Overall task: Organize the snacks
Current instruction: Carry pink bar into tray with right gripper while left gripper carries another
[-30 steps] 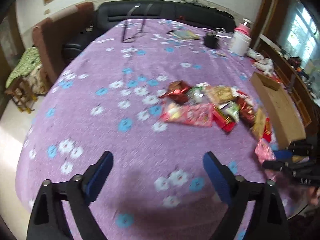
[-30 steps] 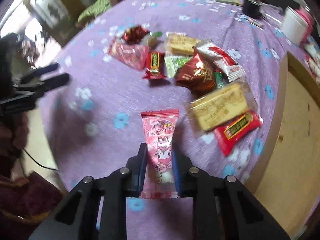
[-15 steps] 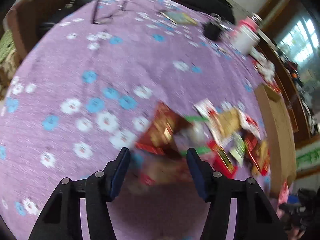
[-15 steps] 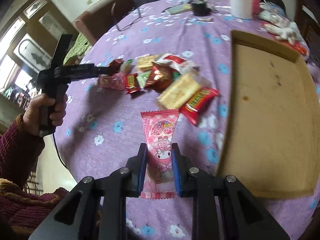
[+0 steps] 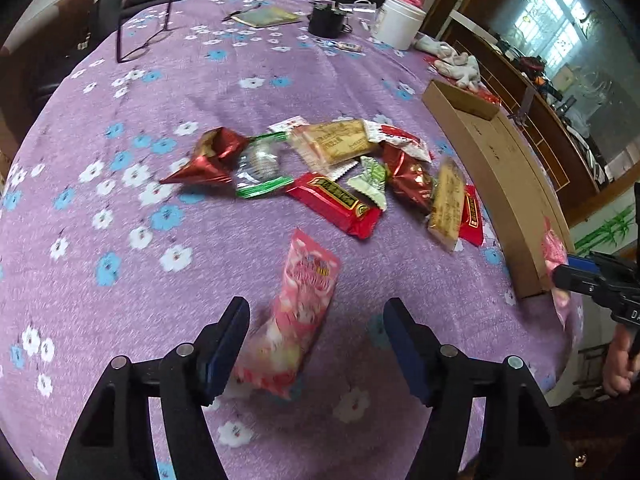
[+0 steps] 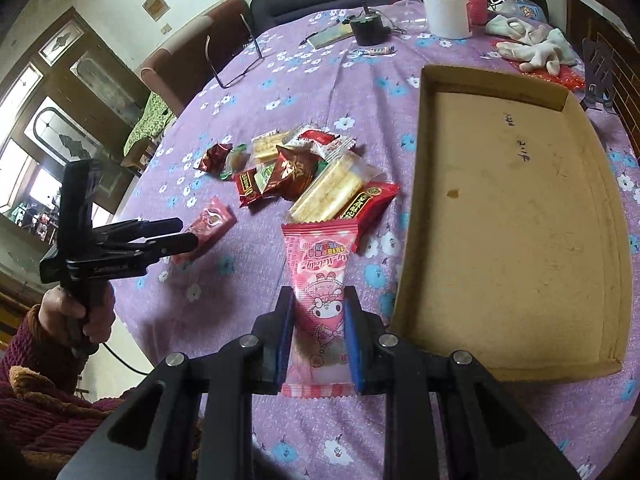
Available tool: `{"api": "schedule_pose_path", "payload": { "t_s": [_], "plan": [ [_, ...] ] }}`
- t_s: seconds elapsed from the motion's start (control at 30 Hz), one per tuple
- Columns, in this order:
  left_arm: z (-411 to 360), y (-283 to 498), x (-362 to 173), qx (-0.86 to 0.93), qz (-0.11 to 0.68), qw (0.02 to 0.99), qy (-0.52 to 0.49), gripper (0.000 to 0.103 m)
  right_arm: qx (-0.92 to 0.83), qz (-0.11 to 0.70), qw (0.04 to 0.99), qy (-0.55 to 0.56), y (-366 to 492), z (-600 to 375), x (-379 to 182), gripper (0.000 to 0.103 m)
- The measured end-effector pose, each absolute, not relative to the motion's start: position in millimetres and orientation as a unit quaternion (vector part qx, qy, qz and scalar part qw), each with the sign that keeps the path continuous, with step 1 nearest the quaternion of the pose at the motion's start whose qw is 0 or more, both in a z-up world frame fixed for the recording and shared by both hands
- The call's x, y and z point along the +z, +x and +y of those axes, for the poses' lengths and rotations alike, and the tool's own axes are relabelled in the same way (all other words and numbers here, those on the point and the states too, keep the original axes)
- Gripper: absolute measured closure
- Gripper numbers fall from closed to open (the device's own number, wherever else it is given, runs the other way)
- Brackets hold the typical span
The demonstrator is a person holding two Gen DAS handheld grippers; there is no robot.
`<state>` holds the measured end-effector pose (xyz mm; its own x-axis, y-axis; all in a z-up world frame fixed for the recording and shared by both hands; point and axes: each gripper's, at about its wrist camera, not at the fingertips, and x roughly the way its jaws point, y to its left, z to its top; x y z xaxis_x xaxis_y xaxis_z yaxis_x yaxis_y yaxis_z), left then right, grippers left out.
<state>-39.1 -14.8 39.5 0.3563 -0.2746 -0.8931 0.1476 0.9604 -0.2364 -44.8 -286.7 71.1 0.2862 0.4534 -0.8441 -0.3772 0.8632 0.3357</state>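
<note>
My right gripper (image 6: 318, 312) is shut on a pink cartoon snack packet (image 6: 320, 280) and holds it just left of the cardboard tray (image 6: 404, 280), whose floor is bare. My left gripper (image 5: 316, 320) is open around a second pink packet (image 5: 300, 312) that lies on the purple tablecloth; the packet sits nearer the left finger. In the right wrist view this packet (image 6: 210, 224) shows at the left gripper's (image 6: 176, 240) tips. A pile of snacks (image 5: 340, 172) lies beyond it, also seen in the right wrist view (image 6: 304, 172).
The cardboard tray (image 5: 480, 176) lies right of the pile. At the far side of the table stand a white tub (image 6: 446, 8), a black cup (image 6: 366, 30), glasses (image 6: 236, 56), a notebook (image 5: 266, 16) and white gloves (image 6: 532, 46).
My left gripper has come down from over the bare cloth to straddle the second pink packet. My right gripper has carried its pink packet right, up to the tray's edge.
</note>
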Motion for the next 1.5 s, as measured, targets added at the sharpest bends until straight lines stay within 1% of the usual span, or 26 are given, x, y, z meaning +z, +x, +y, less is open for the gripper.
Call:
{"api": "schedule_pose_path", "payload": {
  "t_s": [0.07, 0.1, 0.13, 0.17, 0.2, 0.23, 0.27, 0.3, 0.47, 0.7, 0.9, 1.2, 1.33, 1.5],
  "plan": [
    [-26, -31, 29, -0.111, 0.562, 0.819, -0.033, 0.030, 0.260, 0.537, 0.802, 0.038, -45, -289, 72, 0.080],
    [-27, -30, 24, -0.098, 0.570, 0.815, -0.026, 0.034, 0.259, 0.537, 0.802, 0.038, -45, -291, 73, 0.080],
    [-29, -30, 19, -0.091, 0.577, 0.811, -0.021, 0.045, 0.257, 0.537, 0.803, 0.039, -45, -292, 73, 0.080],
    [-31, -31, 18, -0.083, 0.572, 0.816, -0.012, 0.047, 0.256, 0.535, 0.804, 0.040, -45, -295, 75, 0.080],
    [-33, -33, 18, -0.077, 0.569, 0.819, -0.002, 0.053, 0.255, 0.534, 0.805, 0.041, -45, -296, 75, 0.080],
    [-35, -35, 18, -0.067, 0.566, 0.821, 0.010, 0.065, 0.253, 0.533, 0.806, 0.043, -45, -298, 76, 0.080],
    [-36, -36, 18, -0.059, 0.564, 0.824, 0.017, 0.072, 0.250, 0.533, 0.807, 0.046, -44, -302, 76, 0.080],
    [-37, -36, 18, -0.054, 0.562, 0.825, 0.015, 0.074, 0.247, 0.533, 0.808, 0.050, -44, -302, 76, 0.080],
    [-35, -44, 30, -0.058, 0.550, 0.833, -0.039, 0.074, 0.234, 0.532, 0.810, 0.074, -38, -317, 78, 0.080],
    [-58, -41, 62, -0.091, 0.523, 0.846, -0.055, 0.074, 0.211, 0.532, 0.813, 0.107, -32, -341, 76, 0.080],
    [-109, -26, 81, -0.144, 0.516, 0.843, -0.042, 0.074, 0.186, 0.529, 0.817, 0.133, -33, -370, 76, 0.080],
    [-206, 0, 95, -0.218, 0.518, 0.827, -0.004, 0.075, 0.157, 0.536, 0.815, 0.155, -22, -415, 74, 0.080],
    [-243, 21, 94, -0.232, 0.518, 0.823, 0.000, 0.075, 0.142, 0.539, 0.818, 0.145, -2, -429, 76, 0.080],
    [-270, 50, 74, -0.221, 0.532, 0.817, -0.004, 0.075, 0.133, 0.552, 0.809, 0.155, 32, -444, 68, 0.080]
  ]
}}
